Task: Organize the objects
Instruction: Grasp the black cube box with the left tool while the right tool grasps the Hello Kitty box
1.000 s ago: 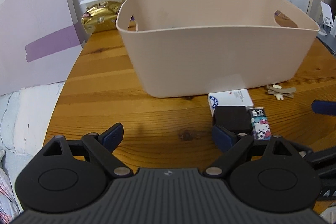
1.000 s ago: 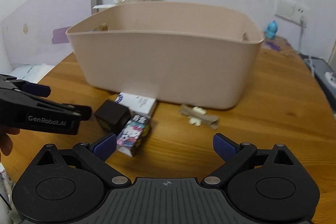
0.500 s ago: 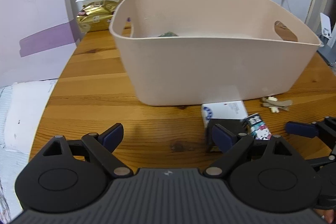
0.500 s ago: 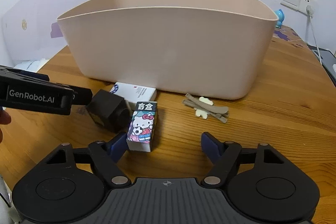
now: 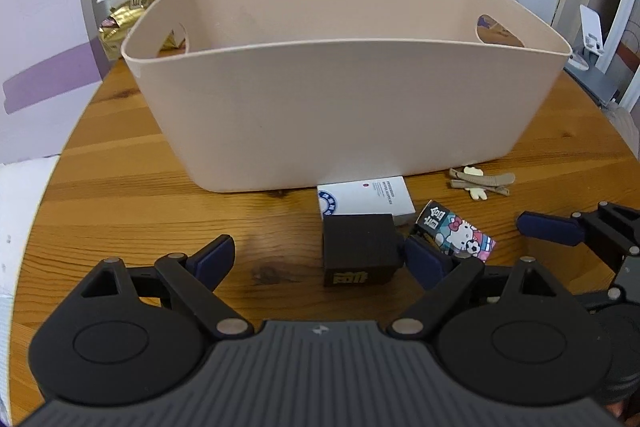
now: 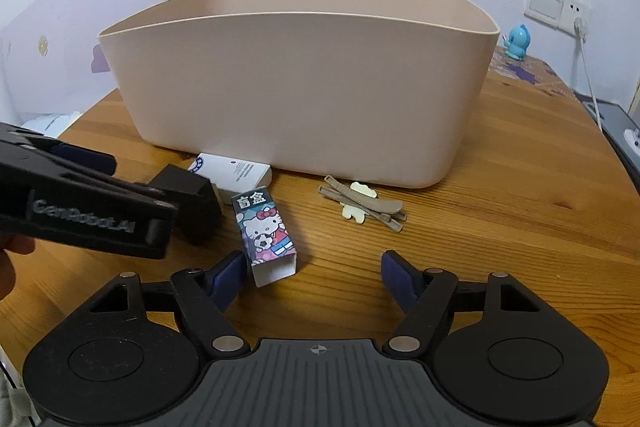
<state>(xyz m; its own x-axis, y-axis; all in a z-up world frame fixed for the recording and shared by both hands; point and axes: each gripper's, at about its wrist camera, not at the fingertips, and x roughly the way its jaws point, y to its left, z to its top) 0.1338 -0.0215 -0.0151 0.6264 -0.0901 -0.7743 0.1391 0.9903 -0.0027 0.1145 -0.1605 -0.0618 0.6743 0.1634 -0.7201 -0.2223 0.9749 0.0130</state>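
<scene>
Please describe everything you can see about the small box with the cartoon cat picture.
The cartoon cat box is a slim, printed, seemingly cardboard carton. It shows a white cat with a pink bow holding a football, below a black band with two white characters. It lies flat on the wooden table, in front of the beige basket. Its near end looks open. The black box lies just beside it; contact is unclear. The open right tool has one finger close beside its near end.

L gripper (image 5: 320, 259): jaws wide apart, low over tabletop, pointing fwd, nothing clamped | R gripper (image 6: 314, 273): jaws spread wide, low, level, pointing fwd, nothing btwn pads | L sits just left of R, side by side | bit of hand (image 6: 10, 263) behind L gripper body
</scene>
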